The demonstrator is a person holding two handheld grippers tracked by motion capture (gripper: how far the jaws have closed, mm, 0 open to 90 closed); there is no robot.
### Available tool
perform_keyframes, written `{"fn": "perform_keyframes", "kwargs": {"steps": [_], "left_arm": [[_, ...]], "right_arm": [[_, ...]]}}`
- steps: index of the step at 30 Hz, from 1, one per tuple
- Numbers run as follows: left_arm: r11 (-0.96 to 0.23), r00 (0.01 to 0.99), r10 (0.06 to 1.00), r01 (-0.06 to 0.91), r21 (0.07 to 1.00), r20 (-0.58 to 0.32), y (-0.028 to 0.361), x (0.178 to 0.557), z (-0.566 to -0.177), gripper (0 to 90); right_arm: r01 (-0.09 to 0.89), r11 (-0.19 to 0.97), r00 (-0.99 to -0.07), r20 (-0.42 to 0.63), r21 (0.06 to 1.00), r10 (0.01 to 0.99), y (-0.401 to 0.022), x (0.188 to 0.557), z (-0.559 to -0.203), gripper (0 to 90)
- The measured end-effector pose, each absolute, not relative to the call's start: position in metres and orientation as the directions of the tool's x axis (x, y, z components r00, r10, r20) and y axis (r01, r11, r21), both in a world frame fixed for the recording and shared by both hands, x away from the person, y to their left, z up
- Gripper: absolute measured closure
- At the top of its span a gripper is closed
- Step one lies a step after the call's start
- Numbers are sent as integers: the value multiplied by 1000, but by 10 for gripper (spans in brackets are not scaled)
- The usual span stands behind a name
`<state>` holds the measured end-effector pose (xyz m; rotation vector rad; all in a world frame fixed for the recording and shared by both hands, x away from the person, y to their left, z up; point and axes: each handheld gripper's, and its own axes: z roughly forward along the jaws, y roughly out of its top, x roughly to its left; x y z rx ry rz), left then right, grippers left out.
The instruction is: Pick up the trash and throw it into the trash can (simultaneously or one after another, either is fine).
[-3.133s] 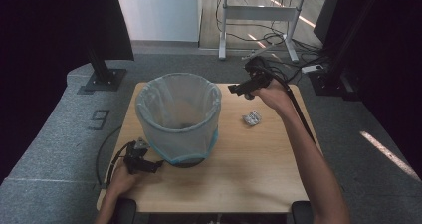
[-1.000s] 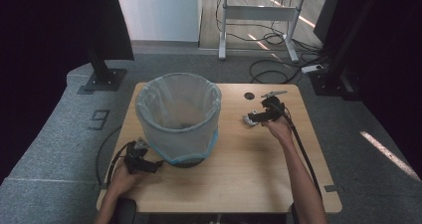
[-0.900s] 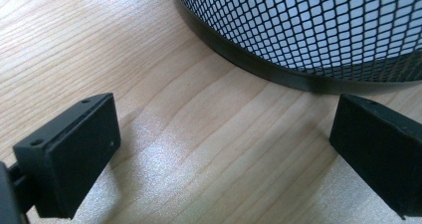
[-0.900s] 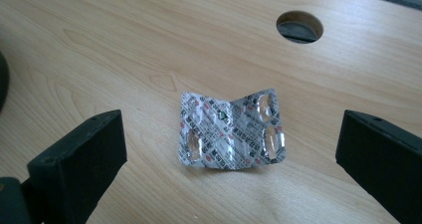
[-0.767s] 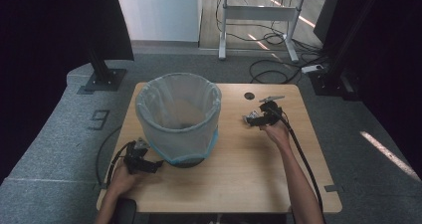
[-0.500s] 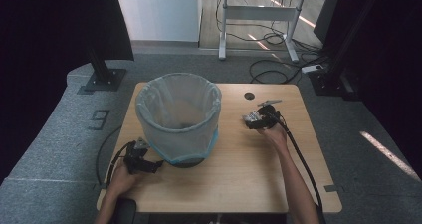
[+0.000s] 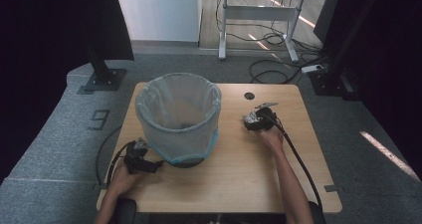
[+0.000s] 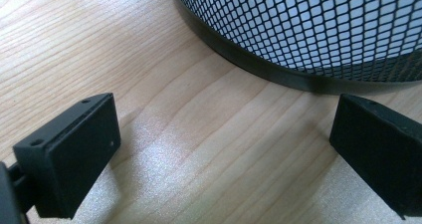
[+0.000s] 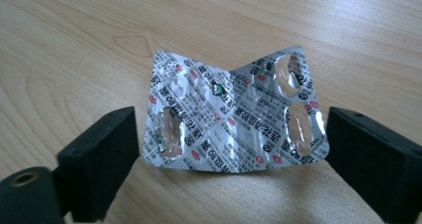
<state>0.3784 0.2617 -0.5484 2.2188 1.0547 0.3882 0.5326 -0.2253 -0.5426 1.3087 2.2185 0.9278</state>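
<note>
One bent foil blister pack (image 9: 234, 117), light and springy, sits between our right gripper (image 9: 226, 149)'s closing jaws; we pinch its side edges.

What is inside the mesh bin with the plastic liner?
The bin holds a pale plastic liner; a brownish bottom shows through it, with no clear item. The near wall hides the part of the bottom behind it.

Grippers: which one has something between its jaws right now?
The right gripper: its jaws flank a bent silver blister pack, and have just been closing on it. The left gripper has bare table between its jaws, beside the mesh bin.
</note>
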Motion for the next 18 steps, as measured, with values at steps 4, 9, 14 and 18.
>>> {"fn": "perform_keyframes", "kwargs": {"steps": [4,9,14,18], "left_arm": [[-473,635,772,584,660,-10,262,378,-548,0],[-471,634,773,584,662,-9,262,378,-548,0],[-472,635,772,585,660,-10,262,378,-548,0],[-473,635,772,585,659,-10,262,378,-548,0]], "right_arm": [[604,338,-477,-12,722,879,-226,534,-544,158],[596,342,-479,-20,727,877,-225,533,-543,227],[590,348,-498,-10,729,867,-225,532,-540,266],[597,357,-509,-5,718,861,-225,531,-538,270]]}}
